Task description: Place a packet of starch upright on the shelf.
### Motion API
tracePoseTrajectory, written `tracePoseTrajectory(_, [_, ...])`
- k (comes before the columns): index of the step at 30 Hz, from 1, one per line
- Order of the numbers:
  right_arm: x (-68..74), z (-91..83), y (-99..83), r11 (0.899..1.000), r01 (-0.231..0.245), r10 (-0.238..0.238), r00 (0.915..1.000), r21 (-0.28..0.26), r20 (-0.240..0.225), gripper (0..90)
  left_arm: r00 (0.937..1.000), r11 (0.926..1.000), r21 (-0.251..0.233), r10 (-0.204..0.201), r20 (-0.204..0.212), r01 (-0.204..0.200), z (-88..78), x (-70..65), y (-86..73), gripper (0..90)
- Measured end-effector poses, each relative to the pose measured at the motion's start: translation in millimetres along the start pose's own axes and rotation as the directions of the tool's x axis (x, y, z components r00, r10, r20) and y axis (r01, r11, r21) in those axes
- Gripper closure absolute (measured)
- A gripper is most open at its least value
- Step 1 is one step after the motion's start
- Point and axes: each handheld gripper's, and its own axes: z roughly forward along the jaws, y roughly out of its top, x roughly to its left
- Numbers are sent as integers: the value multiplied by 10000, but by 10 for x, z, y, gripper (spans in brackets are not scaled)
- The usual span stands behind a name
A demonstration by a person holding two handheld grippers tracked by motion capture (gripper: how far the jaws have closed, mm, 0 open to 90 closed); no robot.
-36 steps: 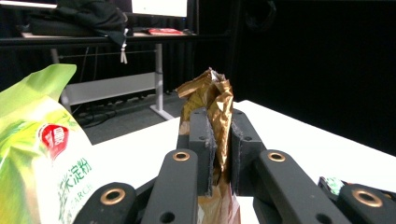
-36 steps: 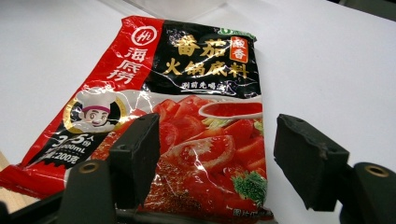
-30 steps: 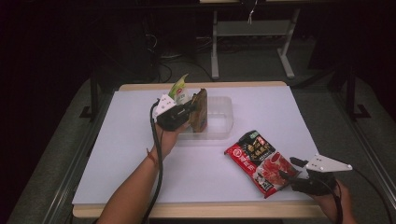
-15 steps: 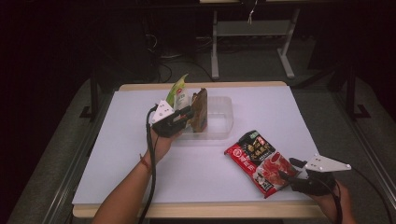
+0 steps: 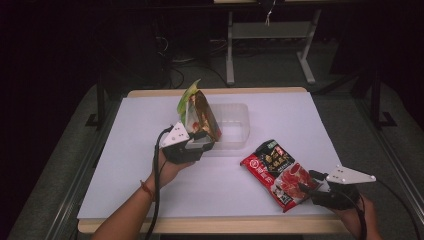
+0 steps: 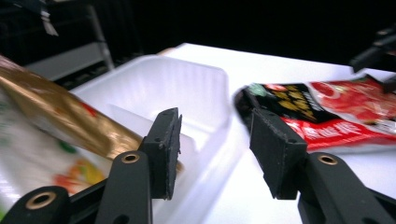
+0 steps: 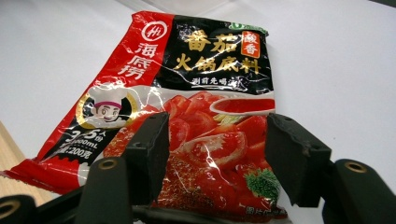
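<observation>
The left claw (image 5: 202,142) has just been opening beside a packet (image 5: 197,112) leaning in the tub (image 5: 235,122); toppling is risked. The right claw (image 5: 312,187), jaws closing, unclamped, straddles the red pouch (image 5: 277,170), which could slide away.

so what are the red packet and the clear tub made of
Red packet: looks like glossy printed plastic film, judging by its crinkles and bright glare streaks. Clear tub: seems thin moulded plastic, translucent with a frosted look, since the white table shows through its walls. Neither can be told for certain.
</observation>
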Motion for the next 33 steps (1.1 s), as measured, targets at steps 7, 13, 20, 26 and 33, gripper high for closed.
tracePoseTrajectory(7, [-65,-13,-21,9994,-324,323,9994,92,96,393,9953,9981,614,26,964,-85,213,-170,-86,454])
tracePoseTrajectory(13, [-109,-8,-49,9971,-665,668,9977,381,-66,384,9814,9900,1393,-499,1853,241,452,-253,-205,421])
tracePoseTrajectory(20, [-170,19,-72,9905,-1196,1226,9916,682,-406,352,9733,9833,1812,-593,2216,187,583,-347,-249,393])
tracePoseTrajectory(26, [-228,62,-100,9792,-1725,1808,9808,1065,-731,346,9688,9818,1891,-641,2393,182,610,-373,-259,380])
tracePoseTrajectory(33, [-251,97,-128,9657,-2277,2403,9658,1245,-973,347,9700,9809,1930,-689,2331,232,588,-364,-265,379])
